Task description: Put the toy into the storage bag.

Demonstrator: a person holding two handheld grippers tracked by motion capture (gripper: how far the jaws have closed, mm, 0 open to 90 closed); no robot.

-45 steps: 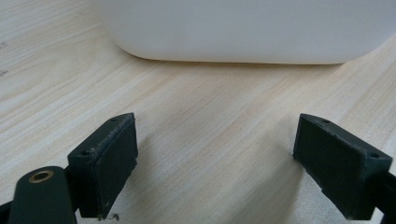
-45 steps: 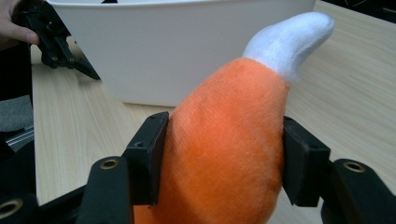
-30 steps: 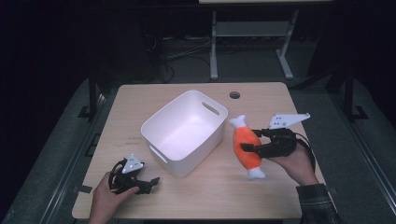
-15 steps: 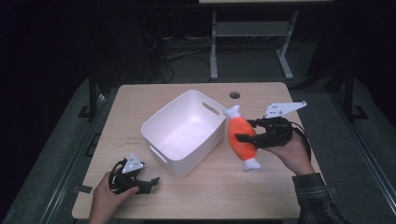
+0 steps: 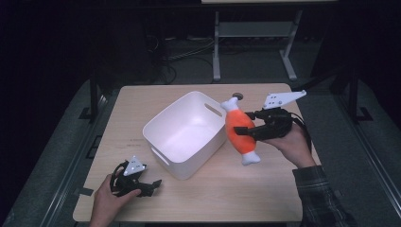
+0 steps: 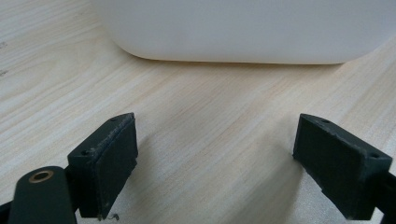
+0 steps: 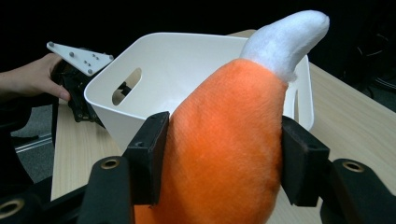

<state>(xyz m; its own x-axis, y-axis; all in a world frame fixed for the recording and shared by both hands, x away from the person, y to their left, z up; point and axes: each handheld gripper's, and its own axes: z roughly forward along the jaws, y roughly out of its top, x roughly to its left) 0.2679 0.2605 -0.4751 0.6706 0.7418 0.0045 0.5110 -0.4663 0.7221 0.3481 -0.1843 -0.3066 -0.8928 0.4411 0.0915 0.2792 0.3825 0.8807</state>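
Note:
An orange plush toy (image 5: 239,130) with white ends hangs in the air just right of the white bin (image 5: 156,126). My right gripper (image 5: 242,132) is shut on its orange middle; both pads press into the plush (image 7: 224,154) in the right gripper view, with the bin (image 7: 154,70) behind it. At the table's front left my left gripper (image 5: 152,184) rests low on the wood, held by a hand. Its jaws stand wide open over bare tabletop in the left gripper view (image 6: 215,168), facing the bin's wall (image 6: 243,28).
The wooden table (image 5: 265,189) has free room in front of and to the right of the bin. A small dark round disc (image 5: 238,95) lies near the far edge. Behind the table stand a metal frame (image 5: 250,38) and cables on the floor.
My right gripper has lifted the plush toy off the table and carried it up toward the bin's right rim. The left gripper has stayed where it was.

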